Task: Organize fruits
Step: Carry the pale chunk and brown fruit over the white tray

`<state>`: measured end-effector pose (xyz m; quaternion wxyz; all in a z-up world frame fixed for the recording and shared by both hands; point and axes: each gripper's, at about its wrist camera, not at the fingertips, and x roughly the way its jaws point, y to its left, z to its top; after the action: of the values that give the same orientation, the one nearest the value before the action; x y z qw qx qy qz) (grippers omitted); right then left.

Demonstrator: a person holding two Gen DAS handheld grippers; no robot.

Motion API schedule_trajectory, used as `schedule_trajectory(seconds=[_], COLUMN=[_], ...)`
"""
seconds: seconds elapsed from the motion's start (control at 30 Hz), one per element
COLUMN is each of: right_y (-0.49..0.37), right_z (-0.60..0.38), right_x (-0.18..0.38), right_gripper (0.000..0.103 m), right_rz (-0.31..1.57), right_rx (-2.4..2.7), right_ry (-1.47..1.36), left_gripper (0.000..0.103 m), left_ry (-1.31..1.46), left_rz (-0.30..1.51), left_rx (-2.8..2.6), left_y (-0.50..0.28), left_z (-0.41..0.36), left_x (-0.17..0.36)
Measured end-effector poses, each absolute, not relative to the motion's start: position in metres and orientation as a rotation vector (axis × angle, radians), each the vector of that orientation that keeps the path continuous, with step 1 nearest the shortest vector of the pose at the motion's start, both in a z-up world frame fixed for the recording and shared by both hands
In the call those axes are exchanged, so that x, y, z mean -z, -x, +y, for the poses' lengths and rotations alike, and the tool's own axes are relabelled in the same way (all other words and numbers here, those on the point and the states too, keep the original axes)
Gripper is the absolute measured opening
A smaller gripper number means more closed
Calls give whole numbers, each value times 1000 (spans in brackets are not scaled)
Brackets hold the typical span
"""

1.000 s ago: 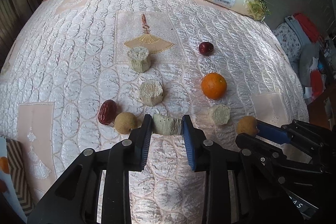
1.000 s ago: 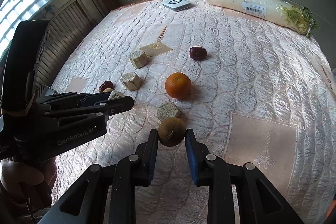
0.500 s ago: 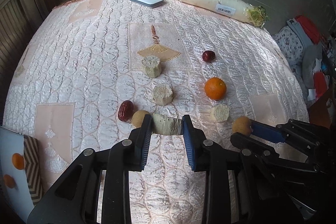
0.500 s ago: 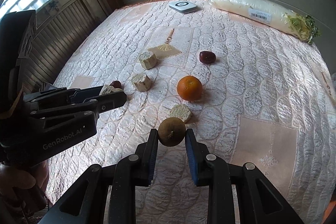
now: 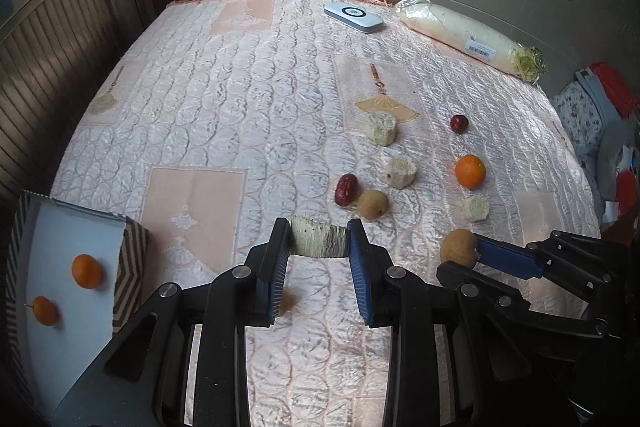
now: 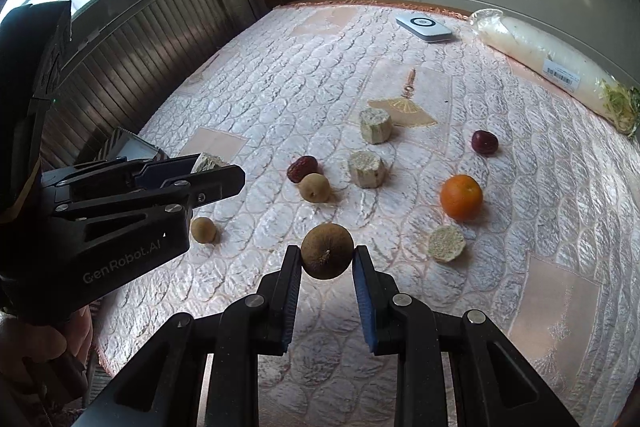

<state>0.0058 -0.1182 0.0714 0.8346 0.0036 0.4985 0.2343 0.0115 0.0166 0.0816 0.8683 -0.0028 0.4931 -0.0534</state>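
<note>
A pale cut cane-like chunk [image 5: 318,238] sits low centre, lifted; a round brown fruit [image 6: 327,257], perhaps a longan, likewise; an orange [image 6: 461,197] lies right on the bed.

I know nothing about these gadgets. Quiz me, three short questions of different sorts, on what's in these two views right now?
1. True or false: the right gripper is empty.
2. Multiple choice: the left gripper holds A) an orange, B) a pale fibrous chunk, C) a red date.
3. Fill the blank: in the tray at the bed's corner lie two small ____ fruits.

Key
1. False: it is shut on a round brown fruit.
2. B: its pads press the pale fibrous chunk; the orange and the red date lie on the bedspread.
3. Orange.
</note>
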Motion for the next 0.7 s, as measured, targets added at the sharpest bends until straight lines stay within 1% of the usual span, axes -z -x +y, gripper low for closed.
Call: schedule_trajectory(seconds=[0.47,0.7], right_y=[4,11], right_z=[-3,65], right_x=[-85,-88], right_gripper=[25,25], right_rz=[1029,1017], right_rx=[-712,-838], right_ry=[126,208], left_gripper=[28,28], left_ry=[94,166], left_rz=[1001,1007], left_rx=[-111,-239], left_y=[31,57], left_z=[128,188], left_x=[-88,-82])
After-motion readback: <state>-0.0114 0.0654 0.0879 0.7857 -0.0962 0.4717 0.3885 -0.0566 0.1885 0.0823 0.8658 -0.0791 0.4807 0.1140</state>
